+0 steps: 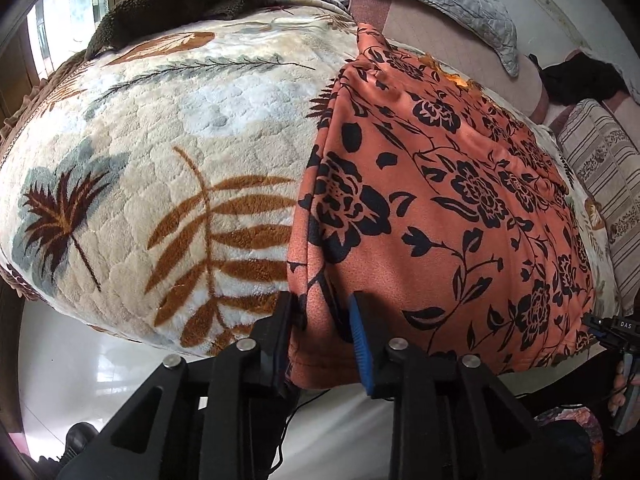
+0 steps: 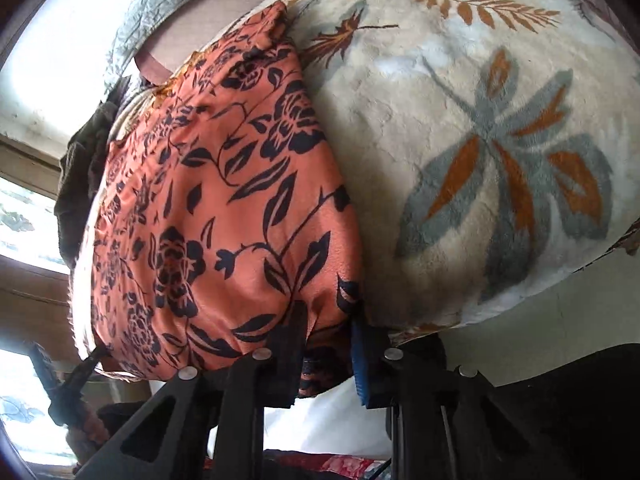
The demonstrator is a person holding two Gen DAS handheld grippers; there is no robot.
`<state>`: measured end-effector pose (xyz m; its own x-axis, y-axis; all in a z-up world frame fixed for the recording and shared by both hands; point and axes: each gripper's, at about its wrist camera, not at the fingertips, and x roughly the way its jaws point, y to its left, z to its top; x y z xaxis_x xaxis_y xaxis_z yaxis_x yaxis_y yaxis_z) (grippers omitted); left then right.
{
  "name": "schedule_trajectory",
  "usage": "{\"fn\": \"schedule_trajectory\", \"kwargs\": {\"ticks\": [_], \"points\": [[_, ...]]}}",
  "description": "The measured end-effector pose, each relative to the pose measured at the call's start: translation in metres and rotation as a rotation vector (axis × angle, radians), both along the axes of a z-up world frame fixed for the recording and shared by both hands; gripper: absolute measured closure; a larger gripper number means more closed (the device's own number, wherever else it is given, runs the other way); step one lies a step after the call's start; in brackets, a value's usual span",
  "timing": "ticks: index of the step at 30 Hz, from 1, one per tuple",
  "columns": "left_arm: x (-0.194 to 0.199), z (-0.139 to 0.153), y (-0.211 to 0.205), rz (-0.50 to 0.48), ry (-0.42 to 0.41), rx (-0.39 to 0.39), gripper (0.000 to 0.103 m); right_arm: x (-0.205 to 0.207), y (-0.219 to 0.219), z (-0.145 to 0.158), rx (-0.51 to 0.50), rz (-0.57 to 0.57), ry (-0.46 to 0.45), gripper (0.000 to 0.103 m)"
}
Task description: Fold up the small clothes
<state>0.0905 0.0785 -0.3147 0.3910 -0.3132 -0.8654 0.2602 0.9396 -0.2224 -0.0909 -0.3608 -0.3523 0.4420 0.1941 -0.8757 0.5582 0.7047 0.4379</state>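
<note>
At the bed's near edge, left gripper (image 1: 326, 334) clamped on one near corner of the orange floral garment (image 1: 440, 216); right gripper (image 2: 328, 338) clamped on the other. Garment lies flat on the leaf-print blanket (image 1: 160, 152), long axis running away from both grippers toward the pillows. Both equally near; folding likely goes forward.
</note>
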Motion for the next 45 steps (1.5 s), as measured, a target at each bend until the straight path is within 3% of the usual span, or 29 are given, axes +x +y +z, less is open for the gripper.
{"fn": "schedule_trajectory", "kwargs": {"ticks": [3,4,5,6,7,9,10,11,13,14,19,24,32,36,38,40,42,45], "points": [[-0.001,-0.001,-0.001,-0.012,-0.002,-0.01,0.066,0.001,-0.003,-0.007,-0.01,-0.01,0.069,0.075],[-0.002,-0.002,-0.003,-0.022,-0.007,-0.002,0.066,0.003,-0.002,-0.01,0.008,-0.004,0.082,0.065],[-0.002,-0.002,-0.006,-0.032,-0.01,0.013,0.066,0.004,0.0,-0.013,0.022,0.006,0.085,0.046],[-0.003,-0.003,-0.009,-0.041,-0.015,0.026,0.068,0.006,0.004,-0.014,0.029,0.022,0.076,0.039],[-0.002,-0.002,-0.011,-0.047,-0.018,0.03,0.073,0.006,0.009,-0.015,0.016,0.039,0.068,0.039],[0.0,-0.002,-0.012,-0.048,-0.01,0.027,0.086,0.009,0.02,-0.014,-0.058,0.078,0.074,0.048],[0.002,-0.001,-0.011,-0.043,-0.002,0.022,0.093,0.01,0.023,-0.011,-0.075,0.09,0.069,0.059],[0.003,0.0,-0.01,-0.039,0.008,0.011,0.094,0.01,0.025,-0.009,-0.086,0.104,0.067,0.076],[0.005,0.004,-0.011,-0.033,0.01,0.001,0.096,0.01,0.027,-0.002,-0.114,0.112,0.084,0.093],[0.004,0.008,-0.012,-0.034,0.001,0.003,0.096,0.008,0.028,0.002,-0.107,0.107,0.08,0.094],[-0.005,0.033,-0.026,-0.089,-0.061,0.01,0.097,0.001,0.032,0.04,-0.117,0.135,0.0,0.094],[-0.005,0.051,-0.024,-0.073,-0.065,-0.033,0.097,-0.006,0.024,0.066,-0.043,0.128,-0.099,0.094],[0.003,0.025,-0.03,-0.019,0.006,0.088,0.096,0.009,0.038,0.059,-0.01,0.129,-0.102,0.095],[0.008,0.004,-0.034,-0.024,0.05,0.15,0.087,0.017,0.039,0.047,0.004,0.127,-0.083,0.095],[0.007,0.004,-0.037,-0.038,0.03,0.148,0.087,0.019,0.038,0.042,0.009,0.121,-0.075,0.095],[0.006,0.005,-0.039,-0.059,0.019,0.145,0.097,0.021,0.038,0.039,0.012,0.119,-0.073,0.095],[0.006,0.008,-0.04,-0.07,0.01,0.139,0.097,0.023,0.038,0.04,0.024,0.12,-0.082,0.095],[0.004,0.028,-0.034,-0.077,-0.025,0.047,0.098,0.025,0.036,0.047,0.057,0.12,-0.122,0.095]]}}
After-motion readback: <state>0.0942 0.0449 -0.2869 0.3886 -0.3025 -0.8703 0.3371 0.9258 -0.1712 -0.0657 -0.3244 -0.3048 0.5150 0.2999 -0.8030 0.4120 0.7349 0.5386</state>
